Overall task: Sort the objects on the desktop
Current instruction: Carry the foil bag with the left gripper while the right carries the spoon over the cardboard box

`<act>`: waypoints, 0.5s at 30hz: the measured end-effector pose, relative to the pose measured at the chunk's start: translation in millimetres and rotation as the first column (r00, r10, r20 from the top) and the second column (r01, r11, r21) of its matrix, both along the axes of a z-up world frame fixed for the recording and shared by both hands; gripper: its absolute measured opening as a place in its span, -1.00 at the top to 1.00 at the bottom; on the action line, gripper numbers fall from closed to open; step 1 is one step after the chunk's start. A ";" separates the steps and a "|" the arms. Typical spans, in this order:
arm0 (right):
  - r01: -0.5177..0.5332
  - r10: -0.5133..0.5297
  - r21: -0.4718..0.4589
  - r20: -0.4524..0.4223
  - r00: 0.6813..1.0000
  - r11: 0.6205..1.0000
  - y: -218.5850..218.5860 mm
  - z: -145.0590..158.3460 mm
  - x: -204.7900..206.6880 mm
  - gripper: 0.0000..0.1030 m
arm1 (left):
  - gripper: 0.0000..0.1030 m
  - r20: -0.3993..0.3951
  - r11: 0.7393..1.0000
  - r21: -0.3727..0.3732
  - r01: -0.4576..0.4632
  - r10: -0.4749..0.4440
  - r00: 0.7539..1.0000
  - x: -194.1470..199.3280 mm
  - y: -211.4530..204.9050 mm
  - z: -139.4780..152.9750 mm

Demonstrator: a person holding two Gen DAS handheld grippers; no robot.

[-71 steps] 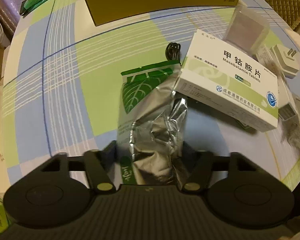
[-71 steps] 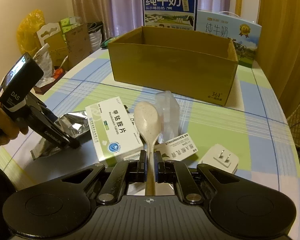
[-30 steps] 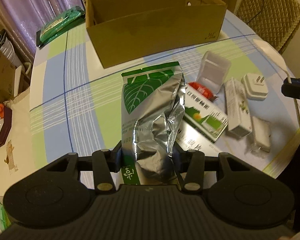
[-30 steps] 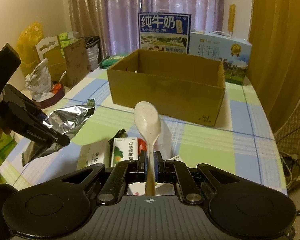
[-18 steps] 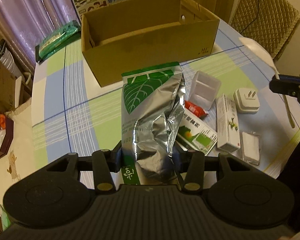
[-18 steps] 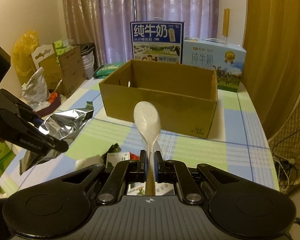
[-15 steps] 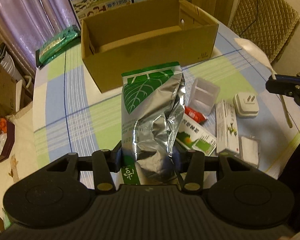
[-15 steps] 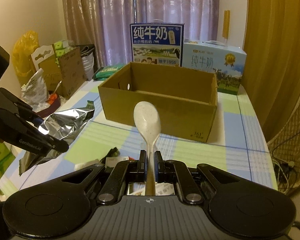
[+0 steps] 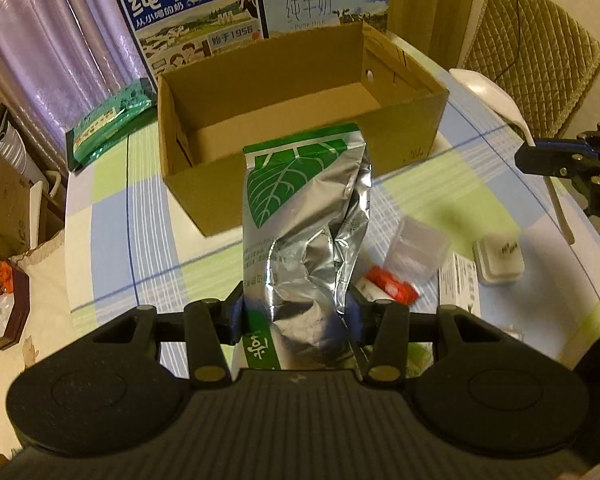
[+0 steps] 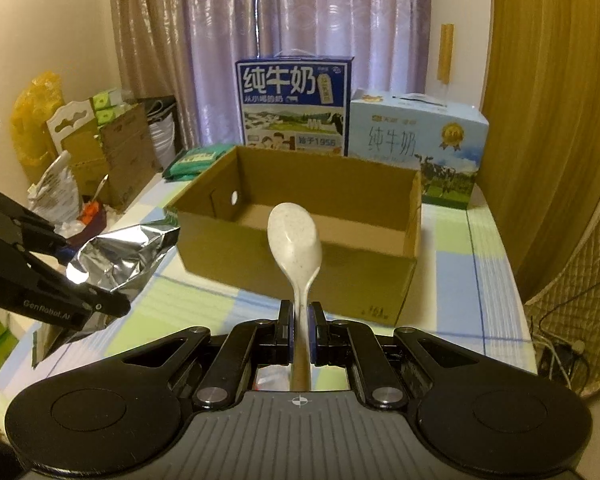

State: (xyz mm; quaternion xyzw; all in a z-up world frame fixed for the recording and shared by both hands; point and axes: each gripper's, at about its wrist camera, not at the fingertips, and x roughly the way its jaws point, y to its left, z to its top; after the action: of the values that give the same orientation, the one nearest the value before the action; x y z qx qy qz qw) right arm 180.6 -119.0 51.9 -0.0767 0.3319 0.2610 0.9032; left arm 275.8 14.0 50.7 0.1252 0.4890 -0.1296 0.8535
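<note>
My left gripper is shut on a silver foil bag with a green leaf print, held in the air in front of the open cardboard box. In the right wrist view that bag hangs at the left, short of the box, with the left gripper on it. My right gripper is shut on the handle of a speckled white spoon, bowl up, level with the box's near wall. The spoon and right gripper appear at the right edge of the left wrist view.
Small items lie on the checked tablecloth: a clear plastic case, a red packet, a white medicine box, a white plug adapter. Two milk cartons stand behind the box; a green packet lies left.
Both grippers have risen and moved toward the cardboard box, carrying the foil bag and the spoon. The box's inside now shows in both views.
</note>
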 end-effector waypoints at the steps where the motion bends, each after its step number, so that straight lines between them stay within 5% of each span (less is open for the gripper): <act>1: 0.002 -0.002 0.002 -0.002 1.000 1.000 0.2 1.0 5.7 0.93 | 0.17 0.002 1.000 -0.003 0.001 -0.001 1.000 4.1 -0.6 1.1; 15: 0.020 -0.020 0.007 -0.034 0.999 1.000 19.6 8.3 100.9 0.93 | 0.17 0.046 0.998 -0.056 0.007 -0.005 0.999 87.9 -8.4 17.5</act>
State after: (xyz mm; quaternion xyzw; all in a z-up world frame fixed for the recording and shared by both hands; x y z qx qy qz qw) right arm 281.5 -99.4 60.2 -0.0656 0.3470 0.2546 0.9003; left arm 363.7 5.5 68.2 0.1057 0.4649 -0.1427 0.8674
